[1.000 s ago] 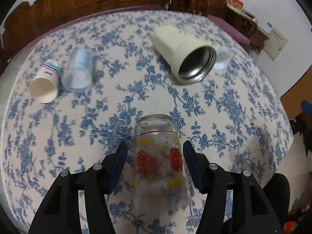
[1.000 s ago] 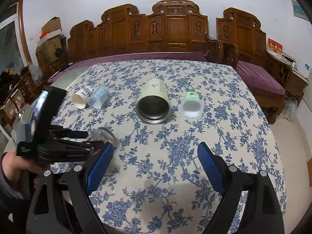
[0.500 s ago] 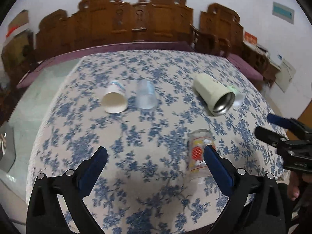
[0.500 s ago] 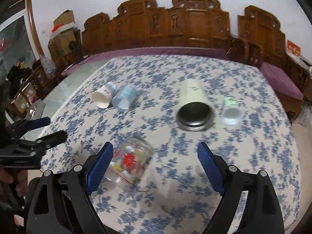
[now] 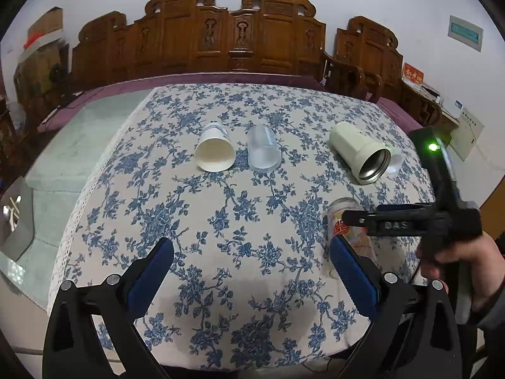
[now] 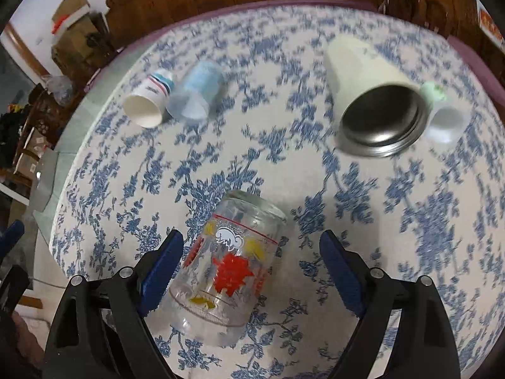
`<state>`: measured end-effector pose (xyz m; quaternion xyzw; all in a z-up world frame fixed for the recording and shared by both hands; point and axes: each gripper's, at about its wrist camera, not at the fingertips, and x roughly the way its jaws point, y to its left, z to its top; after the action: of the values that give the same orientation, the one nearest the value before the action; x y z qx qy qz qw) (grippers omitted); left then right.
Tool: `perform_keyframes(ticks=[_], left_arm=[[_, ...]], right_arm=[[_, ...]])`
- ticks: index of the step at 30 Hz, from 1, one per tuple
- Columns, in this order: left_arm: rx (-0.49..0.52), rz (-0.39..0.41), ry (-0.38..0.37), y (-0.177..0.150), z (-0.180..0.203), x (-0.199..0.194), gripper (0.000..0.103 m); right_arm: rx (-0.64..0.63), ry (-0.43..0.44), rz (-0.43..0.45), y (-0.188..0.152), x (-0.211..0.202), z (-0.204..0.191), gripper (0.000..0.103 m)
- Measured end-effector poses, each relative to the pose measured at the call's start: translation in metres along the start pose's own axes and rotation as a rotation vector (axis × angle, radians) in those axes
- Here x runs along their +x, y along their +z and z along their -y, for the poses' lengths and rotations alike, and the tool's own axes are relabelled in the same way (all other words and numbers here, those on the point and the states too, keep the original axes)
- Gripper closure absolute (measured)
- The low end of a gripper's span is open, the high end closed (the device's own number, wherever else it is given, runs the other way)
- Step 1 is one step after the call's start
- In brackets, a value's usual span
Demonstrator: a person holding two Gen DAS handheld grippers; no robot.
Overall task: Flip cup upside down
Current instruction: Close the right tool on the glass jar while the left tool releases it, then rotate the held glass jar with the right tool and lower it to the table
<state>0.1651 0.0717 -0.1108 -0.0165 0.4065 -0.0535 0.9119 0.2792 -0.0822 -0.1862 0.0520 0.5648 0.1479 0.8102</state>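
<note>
A clear glass cup (image 6: pixel 227 265) with red and yellow print stands on the blue-flowered tablecloth (image 6: pixel 252 164), closed end up. My right gripper (image 6: pixel 251 268) is open and hangs over it, with the cup between its fingers, closer to the left one. In the left wrist view the same cup (image 5: pixel 342 221) stands at the right, partly hidden by the right gripper body (image 5: pixel 410 221). My left gripper (image 5: pixel 251 273) is open and empty, back near the table's front edge.
A white paper cup (image 5: pixel 214 151), a clear plastic cup (image 5: pixel 263 153) and a cream steel-lined tumbler (image 5: pixel 359 154) lie on their sides farther back. A small white container (image 6: pixel 442 117) lies beside the tumbler. Carved wooden benches (image 5: pixel 233 41) stand behind the table.
My left gripper let go of the glass cup, opened wide and drew back. My right gripper came in over the cup, which now sits between its open fingers.
</note>
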Motion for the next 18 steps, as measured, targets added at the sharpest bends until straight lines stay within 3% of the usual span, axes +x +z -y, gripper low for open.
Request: perform_keyframes(ticks=[5, 10, 13, 14, 18], left_arm=[[-0.01, -0.01, -0.002, -0.003, -0.004, 0.004, 0.008], [-0.012, -0.014, -0.001, -0.004, -0.005, 0.006, 0.008], [-0.011, -0.016, 0.001, -0.004, -0.005, 0.006, 0.008], [-0.012, -0.017, 0.001, -0.004, -0.005, 0.007, 0.008], [-0.009, -0.022, 0.001, -0.005, -0.005, 0.008, 0.008]], right_arm=[[0.038, 0.025, -0.087, 0.006, 0.024, 0.001, 0.022], [0.092, 0.048, -0.15, 0.012, 0.041, 0.005, 0.023], [0.101, 0.041, -0.151, 0.015, 0.043, 0.004, 0.027], [0.101, 0.047, -0.151, 0.016, 0.043, 0.004, 0.035], [0.109, 0.052, -0.148, 0.017, 0.042, 0.004, 0.04]])
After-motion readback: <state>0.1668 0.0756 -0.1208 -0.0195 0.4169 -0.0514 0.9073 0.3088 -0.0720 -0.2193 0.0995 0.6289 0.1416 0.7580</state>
